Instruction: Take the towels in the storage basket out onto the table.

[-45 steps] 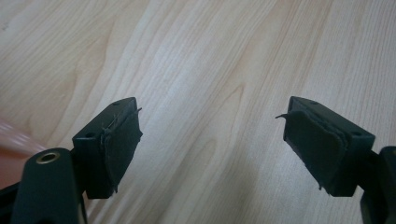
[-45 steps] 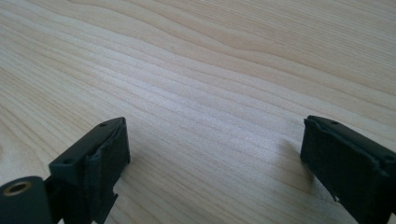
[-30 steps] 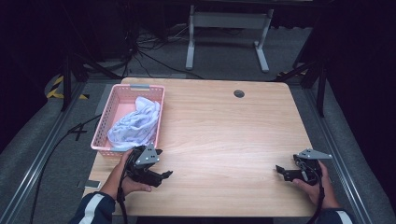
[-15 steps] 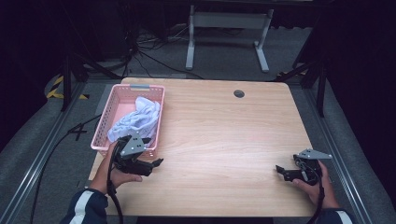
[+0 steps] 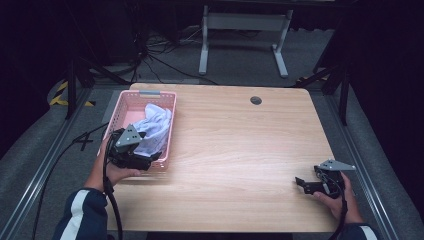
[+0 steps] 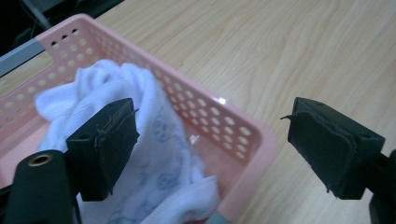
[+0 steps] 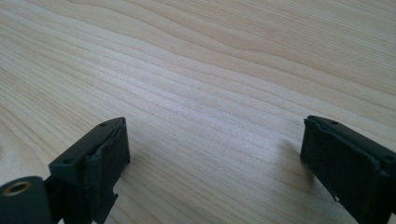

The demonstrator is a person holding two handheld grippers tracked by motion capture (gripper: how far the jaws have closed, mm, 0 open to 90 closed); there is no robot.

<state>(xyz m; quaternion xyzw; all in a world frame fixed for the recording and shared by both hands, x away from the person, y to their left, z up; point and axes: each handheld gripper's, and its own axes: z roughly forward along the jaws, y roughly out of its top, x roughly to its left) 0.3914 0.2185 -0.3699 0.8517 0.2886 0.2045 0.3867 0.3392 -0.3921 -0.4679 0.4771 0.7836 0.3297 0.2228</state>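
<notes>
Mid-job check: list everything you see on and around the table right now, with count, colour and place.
basket: one, pink, perforated, at the table's left edge
cloth: one, white with a faint pale-blue print, bunched in the basket
table: one, light wood, centre of the high view
grommet hole: one, dark, near the table's far edge
stand: one, grey metal, on the floor beyond the table
left tool: one, black, jaws apart, over the basket's near corner by the cloth, nothing gripped
right tool: one, black, jaws apart, low over bare wood at the near right
</notes>
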